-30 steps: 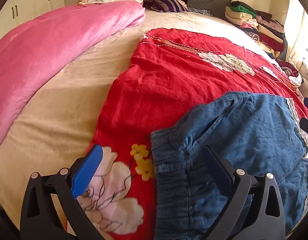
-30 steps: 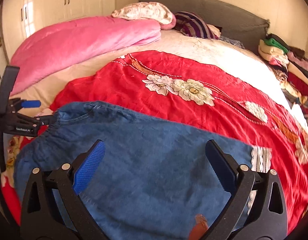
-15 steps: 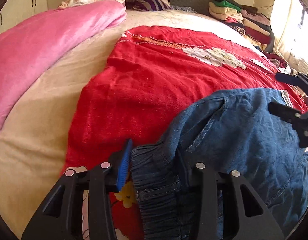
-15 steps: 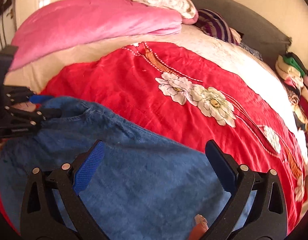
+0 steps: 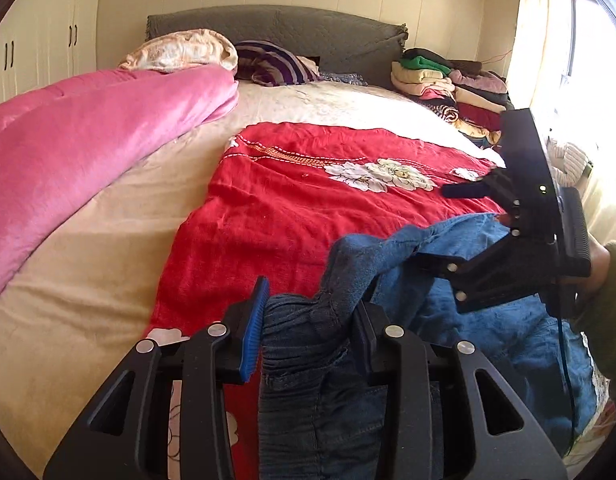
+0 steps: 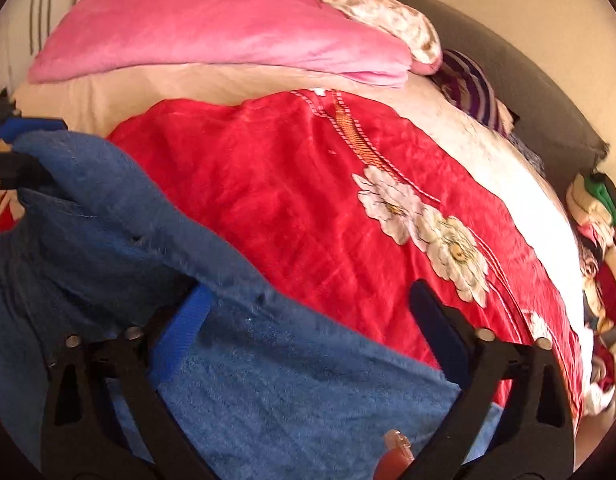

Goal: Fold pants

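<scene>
Left fingers (image 5: 308, 326) closing, pinching the pants (image 5: 308, 380) waistband, right fingers (image 6: 308, 316) closing around the cloth.

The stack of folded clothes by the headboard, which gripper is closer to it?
Right. The right gripper reaches over the jeans on the side where the clothes stack sits; the left gripper is farther, at the waistband.

At lower centre, the left tongs (image 5: 308, 328) are closing on the bunched waistband of the blue pants (image 5: 499, 320); the right tongs (image 5: 463, 224) reach in from the frame's right over the red blanket (image 5: 288, 200).
</scene>
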The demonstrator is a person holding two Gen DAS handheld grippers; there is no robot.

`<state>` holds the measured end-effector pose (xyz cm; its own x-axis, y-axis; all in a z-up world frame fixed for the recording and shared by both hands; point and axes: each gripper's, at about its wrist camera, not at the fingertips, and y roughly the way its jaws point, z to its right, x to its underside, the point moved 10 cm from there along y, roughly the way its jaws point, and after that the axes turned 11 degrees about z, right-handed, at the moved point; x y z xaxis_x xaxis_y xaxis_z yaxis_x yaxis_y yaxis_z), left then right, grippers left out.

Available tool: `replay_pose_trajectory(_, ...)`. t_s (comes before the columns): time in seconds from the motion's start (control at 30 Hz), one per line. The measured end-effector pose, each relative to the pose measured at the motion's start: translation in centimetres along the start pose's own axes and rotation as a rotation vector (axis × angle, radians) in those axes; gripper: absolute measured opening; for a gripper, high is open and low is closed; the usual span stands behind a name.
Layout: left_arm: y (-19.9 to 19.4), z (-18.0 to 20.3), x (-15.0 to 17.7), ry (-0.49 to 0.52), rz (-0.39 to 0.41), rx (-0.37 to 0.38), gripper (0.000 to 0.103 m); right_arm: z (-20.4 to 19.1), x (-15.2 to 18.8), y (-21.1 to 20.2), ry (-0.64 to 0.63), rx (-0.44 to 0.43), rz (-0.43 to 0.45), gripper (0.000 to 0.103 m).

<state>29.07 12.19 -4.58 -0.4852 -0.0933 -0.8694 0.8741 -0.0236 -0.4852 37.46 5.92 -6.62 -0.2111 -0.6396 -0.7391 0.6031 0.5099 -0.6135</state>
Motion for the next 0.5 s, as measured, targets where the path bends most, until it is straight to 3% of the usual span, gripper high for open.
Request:
replay_pose_trajectory(0.07, -0.2, 0.0, 0.4, 0.005, -0.002, -0.008, 0.035, -1.3, 0.1, -0.3, 0.054, -0.119, -0.006, 0.027)
replay_pose_trajectory(0.2, -0.8, -0.6, 0.9, 0.0, 0.003, -0.023, 0.035, -2.1, 0.5, -2.6, 0.103, -0.155, 0.042, 0.007)
replay_pose_trajectory(0.5, -4.4, 0.8, 0.5, -0.004, 0.09, 0.0, 0.035, -3.4, 1.4, -12.1, 0.268, -0.18, 0.216, 0.004)
